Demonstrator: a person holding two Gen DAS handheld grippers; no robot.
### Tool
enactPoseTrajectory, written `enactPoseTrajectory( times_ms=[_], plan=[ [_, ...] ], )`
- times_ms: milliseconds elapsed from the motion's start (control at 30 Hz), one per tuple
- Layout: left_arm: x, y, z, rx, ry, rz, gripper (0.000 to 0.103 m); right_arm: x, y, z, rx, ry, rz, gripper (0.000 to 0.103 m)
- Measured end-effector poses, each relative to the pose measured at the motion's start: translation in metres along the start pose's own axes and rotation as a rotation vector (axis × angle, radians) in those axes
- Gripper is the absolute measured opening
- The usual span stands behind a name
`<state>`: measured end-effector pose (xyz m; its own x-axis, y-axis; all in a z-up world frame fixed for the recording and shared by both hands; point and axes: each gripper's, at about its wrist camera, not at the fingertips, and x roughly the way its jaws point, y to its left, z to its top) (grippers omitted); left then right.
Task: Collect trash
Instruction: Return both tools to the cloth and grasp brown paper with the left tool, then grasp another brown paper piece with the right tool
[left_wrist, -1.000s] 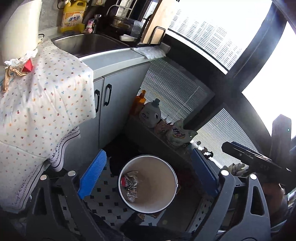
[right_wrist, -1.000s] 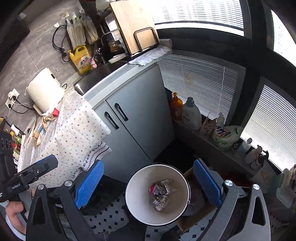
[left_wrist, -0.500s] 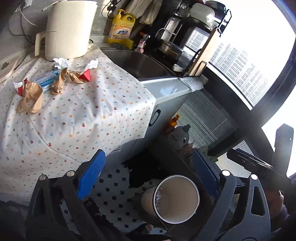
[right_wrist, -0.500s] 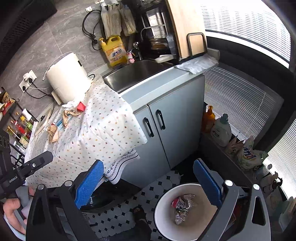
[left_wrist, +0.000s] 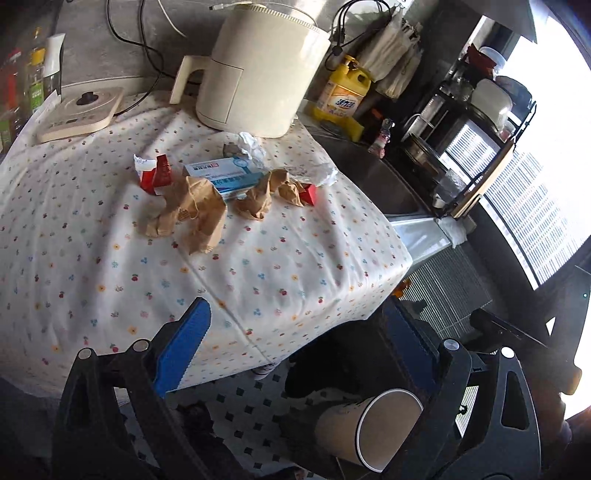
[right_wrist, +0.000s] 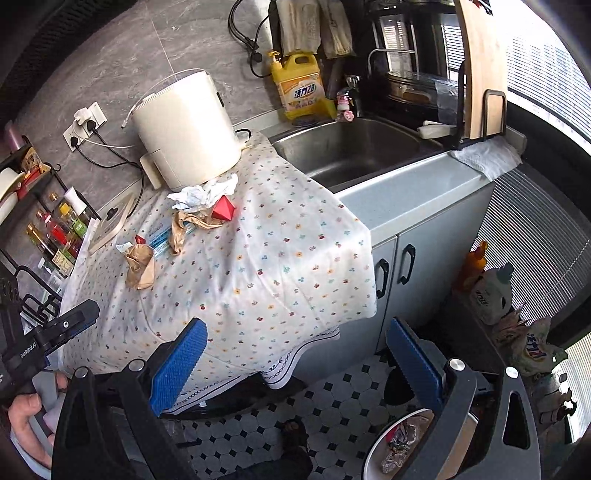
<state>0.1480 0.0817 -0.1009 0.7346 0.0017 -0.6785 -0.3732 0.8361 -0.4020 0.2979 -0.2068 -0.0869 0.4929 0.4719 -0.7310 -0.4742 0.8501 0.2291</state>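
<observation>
Trash lies on the flowered tablecloth (left_wrist: 258, 273): crumpled brown paper (left_wrist: 192, 214), a blue-and-white box (left_wrist: 225, 177), red wrappers (left_wrist: 155, 177) and white tissue (left_wrist: 247, 146). In the right wrist view the brown paper (right_wrist: 142, 266), a red wrapper (right_wrist: 223, 212) and tissue (right_wrist: 203, 194) show too. The white bin (left_wrist: 373, 428) stands on the floor at the lower right; it holds foil wrappers (right_wrist: 399, 443). My left gripper (left_wrist: 299, 343) is open and empty above the table's near edge. My right gripper (right_wrist: 295, 358) is open and empty, beside the table corner.
A cream appliance (left_wrist: 258, 66) stands at the table's back, a flat scale (left_wrist: 77, 114) to its left. The sink (right_wrist: 351, 151), yellow detergent jug (right_wrist: 299, 85) and dish rack lie to the right. Bottles (right_wrist: 487, 295) line a low shelf by the window.
Both grippers have risen and swung left from over the bin toward the table. The trash on the cloth has come into fuller view; the bin has slid to the lower right.
</observation>
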Motion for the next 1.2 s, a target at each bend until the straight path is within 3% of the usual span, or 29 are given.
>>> enactPoseTrajectory(
  times_ms=[467,633,733,767,800,833,900,1200],
  plan=[
    [0.038,0.086,0.063,-0.042,-0.021,-0.004,0.092,0.065,0.076,0.039,-0.034,0.009,-0.015,0.095],
    [0.069,0.102,0.083,-0.023,0.028,-0.007,0.080,0.087,0.093,0.044,-0.012,0.036,-0.020,0.095],
    [0.086,0.109,0.088,-0.006,0.056,-0.017,0.078,0.098,0.107,0.045,-0.029,0.051,-0.019,0.095],
    [0.092,0.111,0.089,0.000,0.068,-0.018,0.075,0.102,0.111,0.046,-0.032,0.054,-0.016,0.095],
    [0.098,0.114,0.089,-0.001,0.086,-0.018,0.065,0.106,0.115,0.047,-0.033,0.058,-0.011,0.095],
    [0.103,0.118,0.089,-0.008,0.106,-0.022,0.041,0.110,0.118,0.048,-0.033,0.064,-0.007,0.095],
    [0.105,0.124,0.088,-0.025,0.125,-0.013,0.026,0.120,0.125,0.051,-0.035,0.077,0.005,0.095],
    [0.049,0.163,0.093,-0.082,0.020,0.019,0.023,0.174,0.176,0.073,-0.102,0.114,0.075,0.093]
  ],
)
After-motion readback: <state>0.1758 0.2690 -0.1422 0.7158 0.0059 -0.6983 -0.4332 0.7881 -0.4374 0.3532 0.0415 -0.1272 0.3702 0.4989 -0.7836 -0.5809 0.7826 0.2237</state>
